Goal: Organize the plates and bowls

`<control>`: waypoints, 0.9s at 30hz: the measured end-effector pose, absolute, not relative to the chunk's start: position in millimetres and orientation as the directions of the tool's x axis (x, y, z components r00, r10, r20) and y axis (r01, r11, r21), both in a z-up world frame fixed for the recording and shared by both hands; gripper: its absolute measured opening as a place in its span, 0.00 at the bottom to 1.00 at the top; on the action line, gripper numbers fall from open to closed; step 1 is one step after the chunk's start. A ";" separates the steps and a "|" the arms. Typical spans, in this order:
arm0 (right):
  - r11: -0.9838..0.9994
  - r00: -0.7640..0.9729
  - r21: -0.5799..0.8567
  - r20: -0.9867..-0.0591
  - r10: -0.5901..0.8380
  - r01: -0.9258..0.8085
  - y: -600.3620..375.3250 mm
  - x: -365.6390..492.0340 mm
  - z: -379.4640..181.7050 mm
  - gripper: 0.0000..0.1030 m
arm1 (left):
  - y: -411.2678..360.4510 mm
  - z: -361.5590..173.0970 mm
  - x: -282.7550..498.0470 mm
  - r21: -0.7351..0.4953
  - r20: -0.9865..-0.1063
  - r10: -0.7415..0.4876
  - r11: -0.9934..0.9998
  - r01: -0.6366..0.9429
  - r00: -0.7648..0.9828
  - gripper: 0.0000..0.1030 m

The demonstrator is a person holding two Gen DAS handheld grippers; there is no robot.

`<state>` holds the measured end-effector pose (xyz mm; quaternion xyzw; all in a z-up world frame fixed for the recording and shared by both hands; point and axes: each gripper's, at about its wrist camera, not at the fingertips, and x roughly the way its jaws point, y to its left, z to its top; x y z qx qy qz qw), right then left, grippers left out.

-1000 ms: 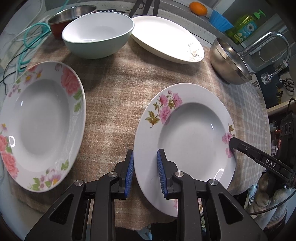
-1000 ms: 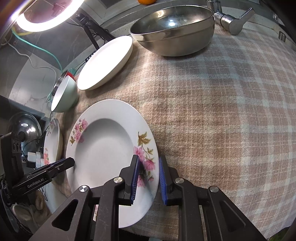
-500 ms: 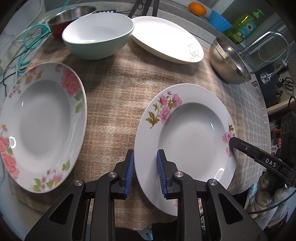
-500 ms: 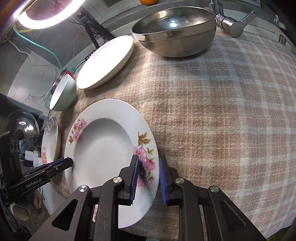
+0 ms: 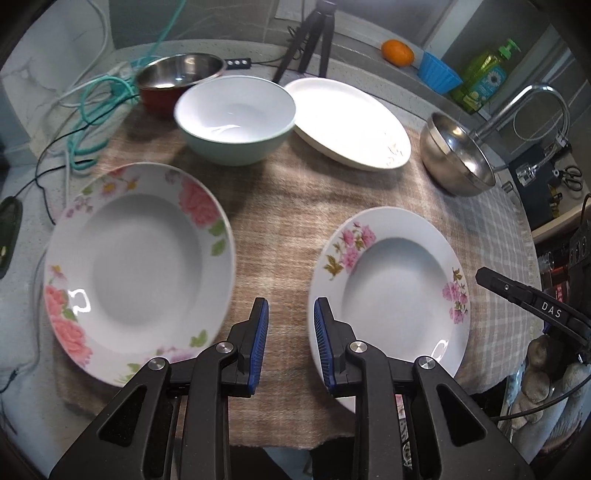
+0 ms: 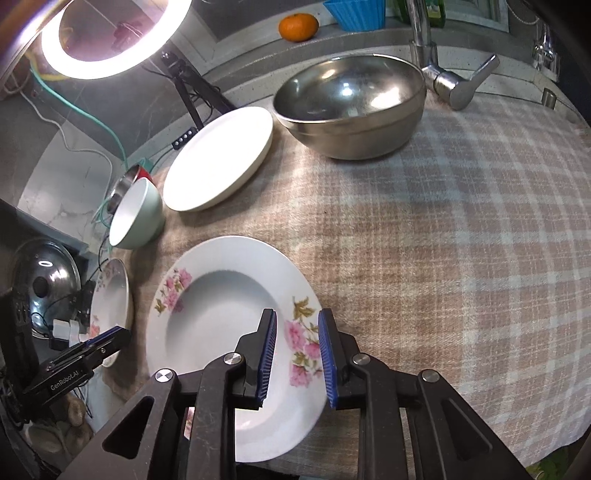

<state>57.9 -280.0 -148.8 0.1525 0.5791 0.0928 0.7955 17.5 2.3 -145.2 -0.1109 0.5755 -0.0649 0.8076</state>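
A deep plate with small pink flowers point(image 5: 391, 291) lies on the checked cloth, also in the right wrist view point(image 6: 221, 325). My left gripper point(image 5: 288, 343) is open, just left of that plate's left rim, over bare cloth. My right gripper point(image 6: 295, 354) is open with its fingers on either side of the plate's right rim. A second deep plate with large pink roses point(image 5: 140, 266) lies to the left. A mint bowl point(image 5: 236, 118), a plain white plate point(image 5: 351, 122) and a large steel bowl point(image 6: 351, 107) stand at the back.
A small steel bowl in a red pot point(image 5: 177, 77) stands at the back left beside teal cables point(image 5: 99, 122). A tap point(image 6: 458, 81), an orange point(image 6: 298, 26), a blue cup point(image 5: 439, 74) and a soap bottle point(image 5: 484, 77) line the back. A ring light point(image 6: 107, 40) stands behind.
Both grippers have pulled back and up a little from the small-flowered plate. The left gripper shifted left, off the plate's rim. The plate lies where it was.
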 end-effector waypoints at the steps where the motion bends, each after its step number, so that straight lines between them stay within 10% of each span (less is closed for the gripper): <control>1: 0.935 0.316 0.354 -0.890 0.328 0.025 -277.6 57.4 -146.8 0.23 | 7.3 -143.6 16.7 -0.253 -0.914 -0.228 0.967 -0.032 0.334 0.23; 27: 0.881 0.234 0.412 -0.856 0.461 -0.231 -101.7 83.1 -148.0 0.25 | 168.7 -141.9 -3.3 -0.227 -0.915 -0.090 0.921 -0.318 0.393 0.34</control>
